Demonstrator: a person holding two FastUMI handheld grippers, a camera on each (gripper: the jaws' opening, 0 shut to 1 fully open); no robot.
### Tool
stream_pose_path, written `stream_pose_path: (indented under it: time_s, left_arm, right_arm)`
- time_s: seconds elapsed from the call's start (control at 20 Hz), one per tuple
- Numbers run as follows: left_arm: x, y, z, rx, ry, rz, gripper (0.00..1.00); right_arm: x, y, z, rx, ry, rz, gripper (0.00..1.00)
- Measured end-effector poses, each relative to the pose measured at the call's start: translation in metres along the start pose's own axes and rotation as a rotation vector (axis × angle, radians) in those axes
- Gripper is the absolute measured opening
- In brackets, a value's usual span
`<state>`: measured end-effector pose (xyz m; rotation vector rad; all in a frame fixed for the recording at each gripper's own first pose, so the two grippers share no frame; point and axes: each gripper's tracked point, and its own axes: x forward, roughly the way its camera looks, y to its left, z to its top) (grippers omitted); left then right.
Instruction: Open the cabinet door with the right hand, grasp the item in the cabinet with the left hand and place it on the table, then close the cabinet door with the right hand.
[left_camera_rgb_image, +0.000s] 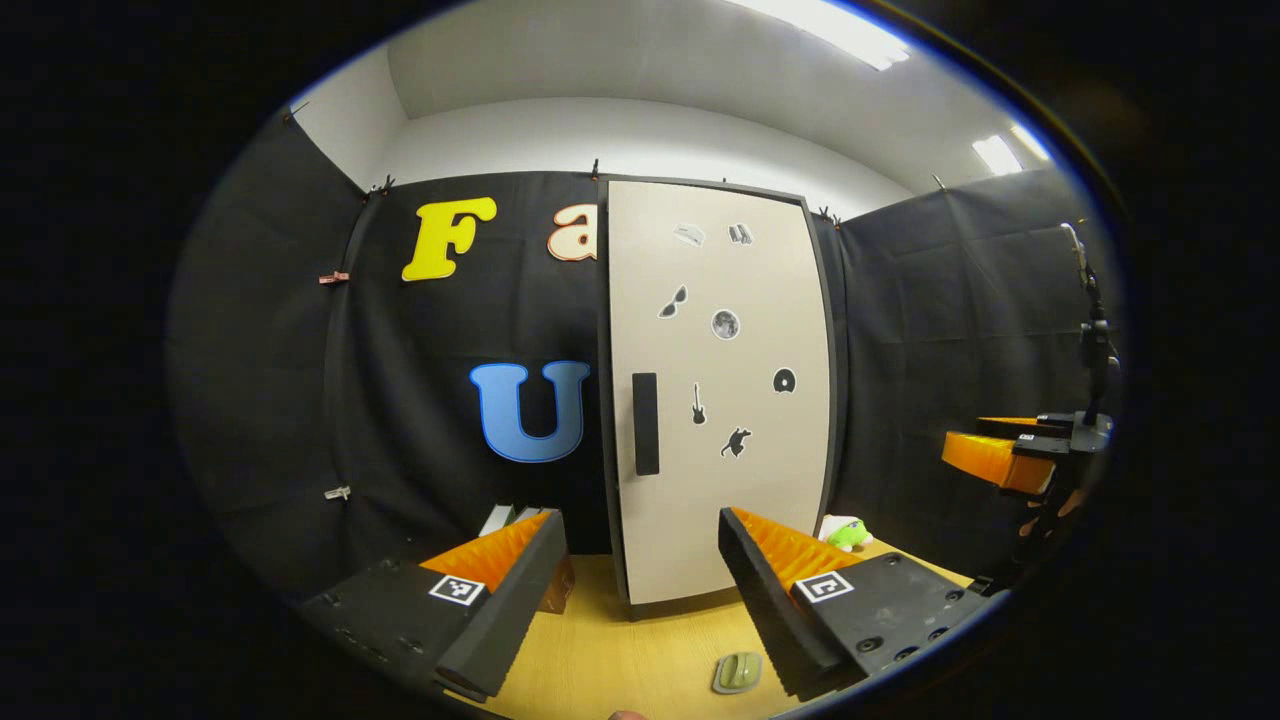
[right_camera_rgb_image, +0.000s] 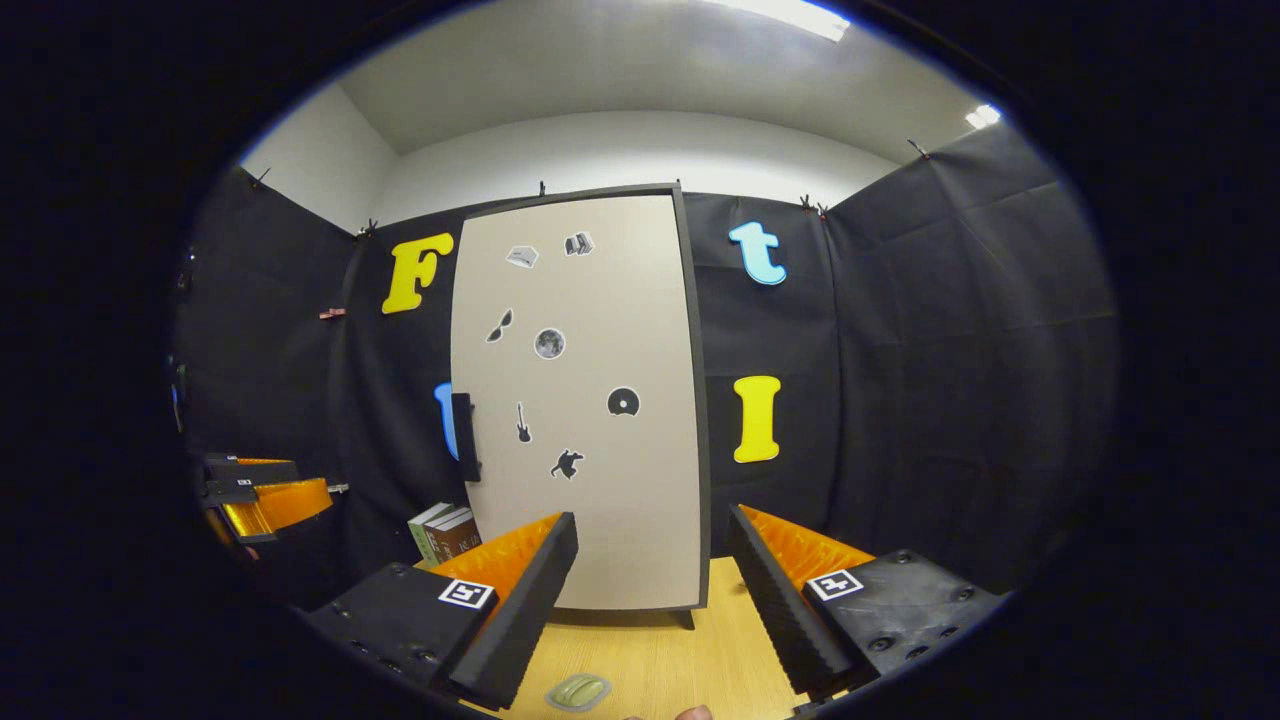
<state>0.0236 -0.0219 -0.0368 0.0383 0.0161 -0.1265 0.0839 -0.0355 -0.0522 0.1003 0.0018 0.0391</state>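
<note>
A tall cabinet stands on the wooden table (left_camera_rgb_image: 640, 650) with its beige door (left_camera_rgb_image: 740, 500) closed; the door carries small stickers and a black vertical handle (left_camera_rgb_image: 646, 423) near its left edge. Whatever is inside is hidden behind the door. My left gripper (left_camera_rgb_image: 640, 565) is open in front of the door's lower part, apart from it and holding nothing. Off to the right hovers the right gripper (left_camera_rgb_image: 1000, 460). In the right gripper view the door (right_camera_rgb_image: 590, 300) and handle (right_camera_rgb_image: 463, 437) sit ahead, my right gripper (right_camera_rgb_image: 652, 560) is open and empty, and the left gripper (right_camera_rgb_image: 265, 495) is at far left.
A small pale green oval object (left_camera_rgb_image: 738, 672) (right_camera_rgb_image: 579, 691) lies on the table near the front edge. Books (right_camera_rgb_image: 445, 533) stand left of the cabinet. A green and white plush toy (left_camera_rgb_image: 845, 532) lies to the cabinet's right. Black cloth walls close in the booth.
</note>
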Motion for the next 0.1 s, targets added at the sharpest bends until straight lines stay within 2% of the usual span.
stream_pose_path:
  time_s: [0.1]
  left_arm:
    - [0.0018, -0.0042, 0.0007, 0.001, -0.001, 0.000, 0.97]
  right_arm:
    - [0.0005, -0.0053, -0.0001, 0.000, 0.000, -0.002, 0.97]
